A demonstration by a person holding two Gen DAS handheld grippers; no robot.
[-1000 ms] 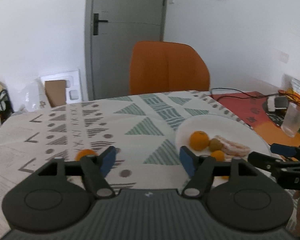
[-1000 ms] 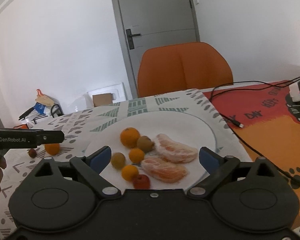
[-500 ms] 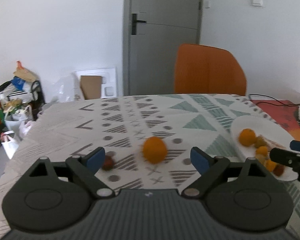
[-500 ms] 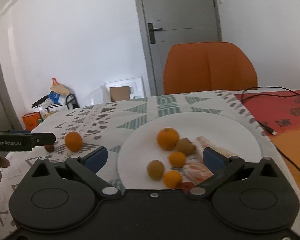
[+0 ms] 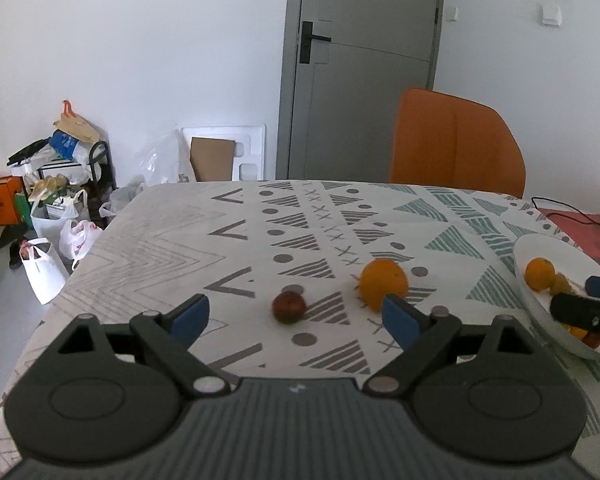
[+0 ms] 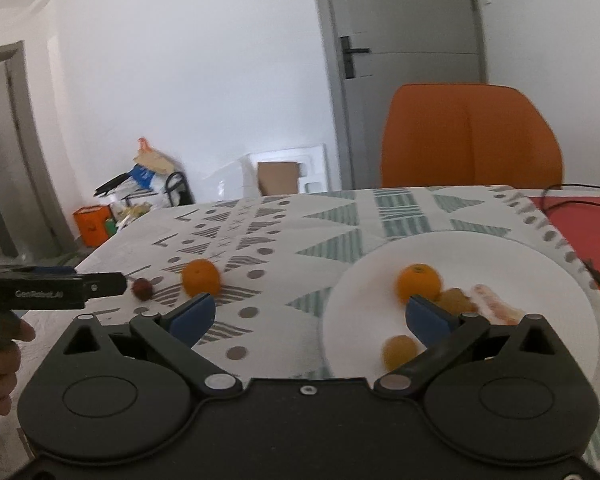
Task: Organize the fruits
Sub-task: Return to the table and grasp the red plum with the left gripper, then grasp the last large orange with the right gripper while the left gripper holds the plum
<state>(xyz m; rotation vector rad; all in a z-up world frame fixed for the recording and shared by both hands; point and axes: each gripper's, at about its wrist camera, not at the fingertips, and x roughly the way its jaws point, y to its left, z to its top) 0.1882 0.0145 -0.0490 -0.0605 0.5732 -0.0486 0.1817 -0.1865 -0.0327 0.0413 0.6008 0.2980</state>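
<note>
**Two fruits loose on the cloth, the rest on the white plate**

Left wrist view, left to right: clutter of bags (image 5: 56, 216) on the floor at far left; patterned tablecloth (image 5: 172, 248) across the middle; grey door (image 5: 364, 68) at upper centre; orange chair (image 5: 456, 148) behind the table, right of centre; white plate (image 5: 540, 304) cut by the right edge

Left gripper (image 5: 296, 318): both blue pads spread wide, nothing pressed between them. One small dark red fruit (image 5: 288, 307) lies on the cloth in the gap between the pads, closer to neither. One loose orange (image 5: 383, 281) sits just past the right-hand pad, partly hidden by it. Both are round, so no long axis to note

Count off the plate: 2 (one red fruit, one orange)

Right wrist view, left to right: a hand (image 6: 0, 360) at the lower left edge holding the other gripper's handle; same red fruit and loose orange at centre left; plate at right, resting on the cloth beside a red mat (image 6: 580, 224) with a black cable (image 6: 572, 192)

Right gripper (image 6: 312, 316): pads fully apart, holding nothing, hanging over the plate's near left rim

On the plate, countable here: 1 larger orange (image 6: 418, 282), 1 small orange fruit (image 6: 400, 351) nearer the camera, 1 brownish fruit (image 6: 454, 299) touching the larger orange, and peeled citrus segments (image 6: 496, 308) whose long axis runs upper left to lower right. The pad and blur hide the rest, so no full count
</note>
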